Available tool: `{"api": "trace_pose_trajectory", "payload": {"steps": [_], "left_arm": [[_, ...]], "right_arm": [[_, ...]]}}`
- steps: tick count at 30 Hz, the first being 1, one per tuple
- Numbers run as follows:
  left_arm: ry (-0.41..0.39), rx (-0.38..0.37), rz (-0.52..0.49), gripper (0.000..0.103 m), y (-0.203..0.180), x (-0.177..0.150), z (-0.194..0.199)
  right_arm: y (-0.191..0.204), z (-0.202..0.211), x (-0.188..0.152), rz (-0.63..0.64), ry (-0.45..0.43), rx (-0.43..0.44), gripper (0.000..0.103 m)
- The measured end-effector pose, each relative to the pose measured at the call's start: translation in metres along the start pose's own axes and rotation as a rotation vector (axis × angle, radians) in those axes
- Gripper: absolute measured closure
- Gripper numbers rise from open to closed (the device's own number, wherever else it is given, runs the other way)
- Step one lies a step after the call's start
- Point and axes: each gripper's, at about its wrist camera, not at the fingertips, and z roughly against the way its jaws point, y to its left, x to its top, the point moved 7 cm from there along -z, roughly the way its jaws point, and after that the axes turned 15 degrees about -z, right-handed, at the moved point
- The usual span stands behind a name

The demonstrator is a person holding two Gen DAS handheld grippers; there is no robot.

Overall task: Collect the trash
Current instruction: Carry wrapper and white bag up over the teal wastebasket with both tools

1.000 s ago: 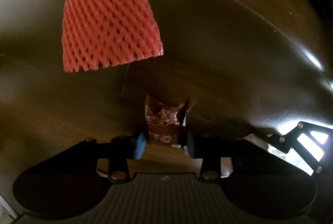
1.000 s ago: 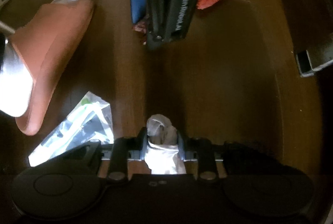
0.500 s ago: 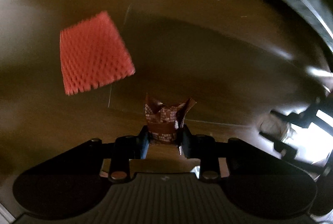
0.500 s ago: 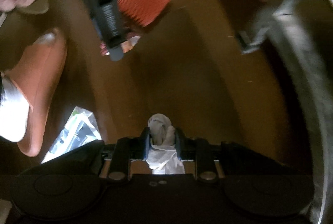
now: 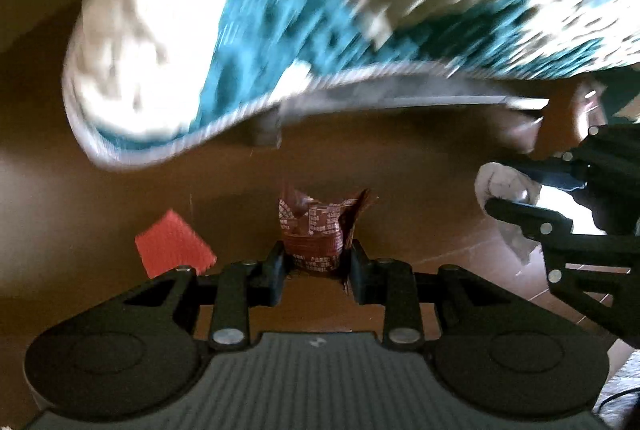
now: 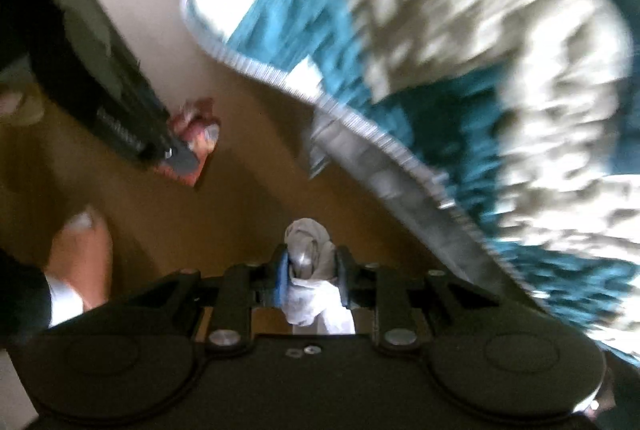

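My left gripper (image 5: 316, 260) is shut on a crumpled dark red snack wrapper (image 5: 314, 226), held well above the brown floor. My right gripper (image 6: 310, 264) is shut on a crumpled white tissue (image 6: 308, 242). In the left wrist view the right gripper (image 5: 532, 198) shows at the right edge with that tissue (image 5: 500, 186) between its fingers. In the right wrist view the left gripper (image 6: 176, 154) shows at upper left with the red wrapper (image 6: 200, 130) at its tip. A red foam fruit net (image 5: 172, 244) lies on the floor far below.
A teal and white patterned bedspread (image 5: 340, 10) on a bed fills the top of both views, blurred (image 6: 460, 70). A bed leg (image 5: 266, 130) stands on the floor. A person's foot in a pink slipper (image 6: 86, 250) is at lower left.
Both grippers have risen from the floor, each keeping its piece of trash. The red net has shrunk and slid down the left view. The bed has come into both views.
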Motion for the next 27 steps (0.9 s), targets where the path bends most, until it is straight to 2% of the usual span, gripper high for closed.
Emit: {"api": "trace_pose_trajectory", "payload": {"steps": [4,11,22,27], "left_arm": [[-0.069,0.038,-0.030,0.073,-0.023,0.020,0.050],[-0.197,0.111,-0.042,0.072,-0.069,0.045,0.146],[-0.382,0.215,-0.065,0.072,-0.123,0.051,0.262],[-0.477,0.239,-0.054,0.072,-0.144,0.058,0.309]], "right_arm": [[-0.021,0.056,0.020,-0.097,-0.097,-0.027,0.080],[-0.037,0.139,0.026,-0.210,-0.234,-0.032,0.080],[-0.036,0.260,0.026,-0.203,-0.462,-0.031,0.080],[-0.039,0.308,0.031,-0.195,-0.558,-0.027,0.080]]}}
